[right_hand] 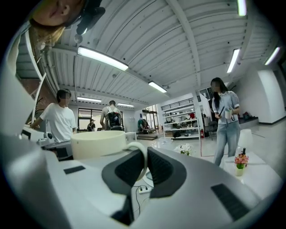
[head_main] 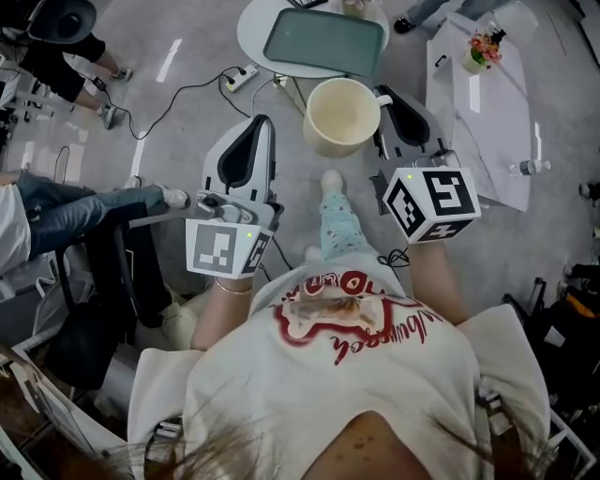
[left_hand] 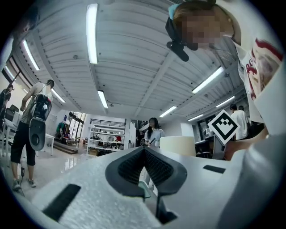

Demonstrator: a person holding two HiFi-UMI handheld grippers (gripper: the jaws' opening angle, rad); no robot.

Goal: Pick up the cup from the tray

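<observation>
A cream cup (head_main: 341, 114) hangs in the air below the green tray (head_main: 323, 42), which lies on a round white table (head_main: 251, 26). My right gripper (head_main: 385, 101) is shut on the cup's handle. In the right gripper view the handle (right_hand: 139, 154) is pinched between the dark pads of the right gripper (right_hand: 145, 157), with the cup (right_hand: 98, 144) to the left of it. My left gripper (head_main: 261, 127) is held up beside the cup, apart from it. Its jaws (left_hand: 144, 153) meet with nothing between them, and the cup (left_hand: 177, 145) shows past them on the right.
A white table (head_main: 487, 122) with a small flower pot (head_main: 482, 47) and a bottle (head_main: 531, 167) stands at the right. A power strip (head_main: 240, 79) with cables lies on the floor. People sit and stand at the left (head_main: 66, 202). My own legs (head_main: 336, 220) are below the grippers.
</observation>
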